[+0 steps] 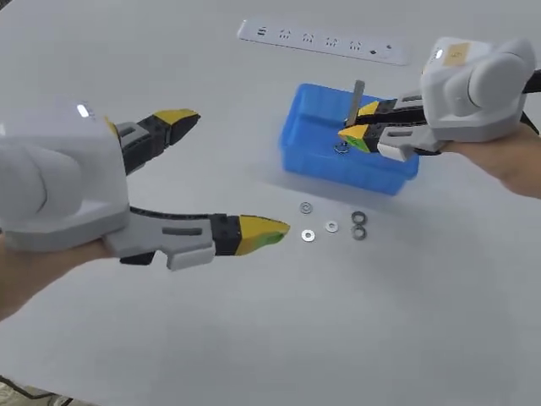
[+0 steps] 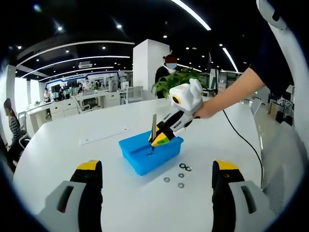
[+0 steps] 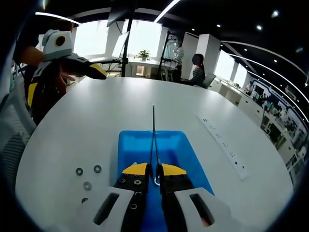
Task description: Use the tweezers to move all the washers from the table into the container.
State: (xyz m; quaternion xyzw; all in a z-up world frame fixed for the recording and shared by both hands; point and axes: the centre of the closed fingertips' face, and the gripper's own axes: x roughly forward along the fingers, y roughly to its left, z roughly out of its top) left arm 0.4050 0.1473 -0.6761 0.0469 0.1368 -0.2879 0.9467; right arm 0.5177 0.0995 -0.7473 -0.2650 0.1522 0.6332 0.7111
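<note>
A blue container (image 1: 314, 165) sits on the white table, and several washers (image 1: 331, 226) lie just in front of it. My right gripper (image 1: 362, 128) hovers over the container, shut on grey tweezers (image 1: 358, 93) that point down into it. A small ring (image 1: 341, 149) shows at the tweezers' lower tip; I cannot tell whether it is held or lying in the container. In the right gripper view the tweezers (image 3: 153, 130) run between the shut jaws above the container (image 3: 178, 145), with washers (image 3: 87, 185) to the left. My left gripper (image 1: 228, 173) hangs open and empty, left of the washers.
A white power strip (image 1: 321, 41) lies on the table behind the container. In the left gripper view the table stretches ahead with the container (image 2: 137, 157) and washers (image 2: 181, 176) in its middle. Desks, a plant and people stand far off.
</note>
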